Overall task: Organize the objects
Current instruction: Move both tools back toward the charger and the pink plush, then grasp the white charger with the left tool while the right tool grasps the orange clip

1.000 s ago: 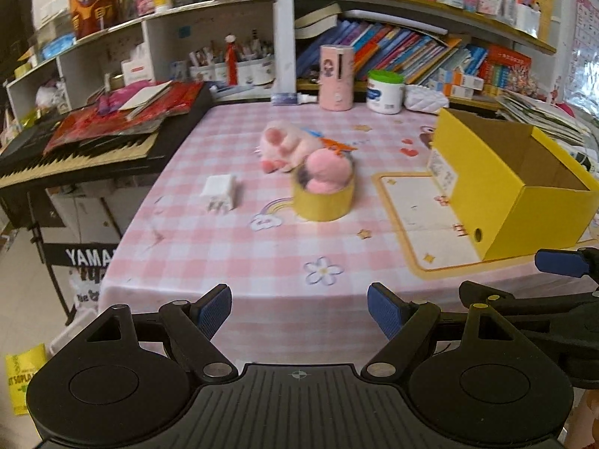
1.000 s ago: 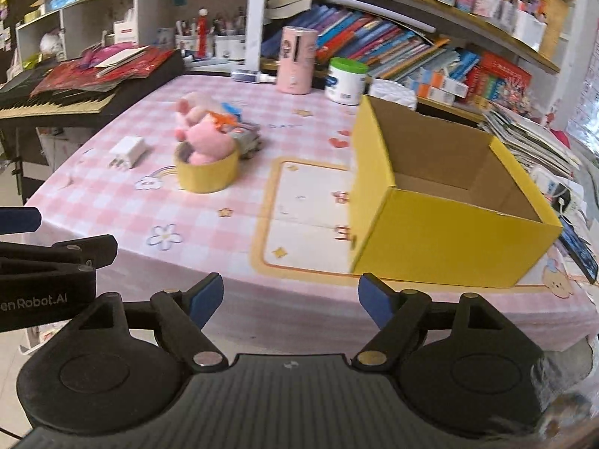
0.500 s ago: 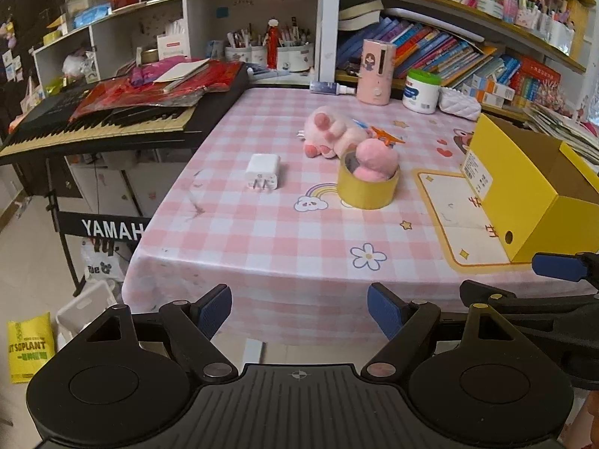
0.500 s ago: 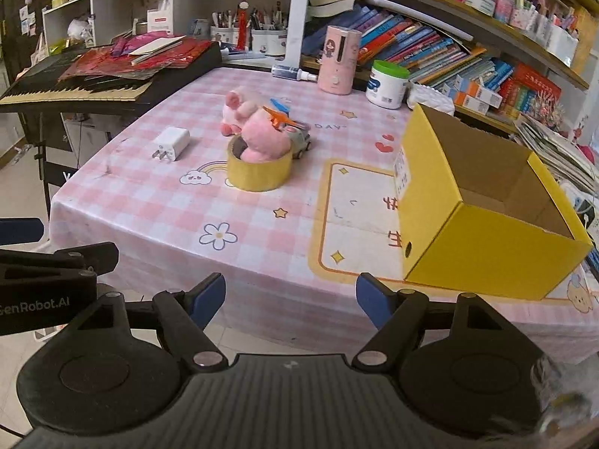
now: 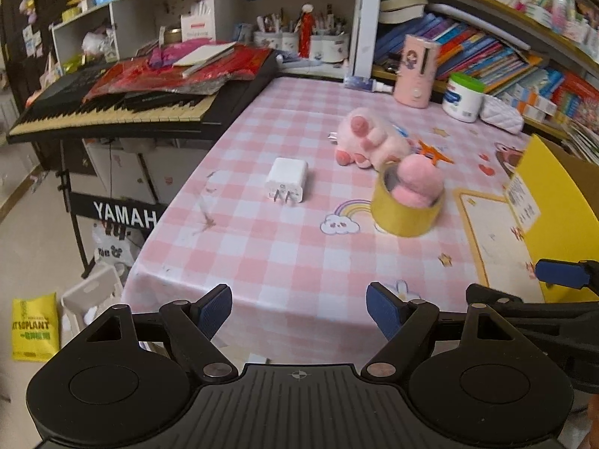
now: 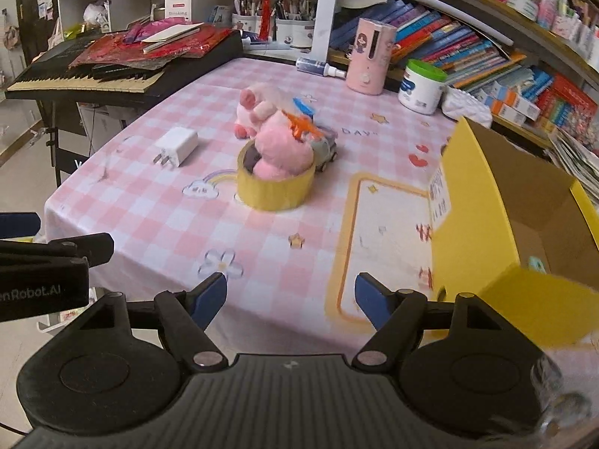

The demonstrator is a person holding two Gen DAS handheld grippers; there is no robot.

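- One white charger (image 5: 286, 179), prongs toward the camera, lies on the pink-checked bench (image 5: 284, 254).
- One yellow tape roll (image 6: 276, 183) holds one pink plush (image 6: 286, 147); a second plush (image 6: 252, 112) lies behind.
- One open yellow box (image 6: 483, 232) stands at right.
- Left gripper (image 5: 298, 305) and right gripper (image 6: 291, 297): fingers wide, empty.

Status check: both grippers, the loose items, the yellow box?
Both grippers empty, fingers apart. Charger, plush in tape roll untouched on table. Yellow box open, approach clear.

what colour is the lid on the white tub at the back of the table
Green. The lid shows best in the right wrist view, on the white tub beside the pink canister.
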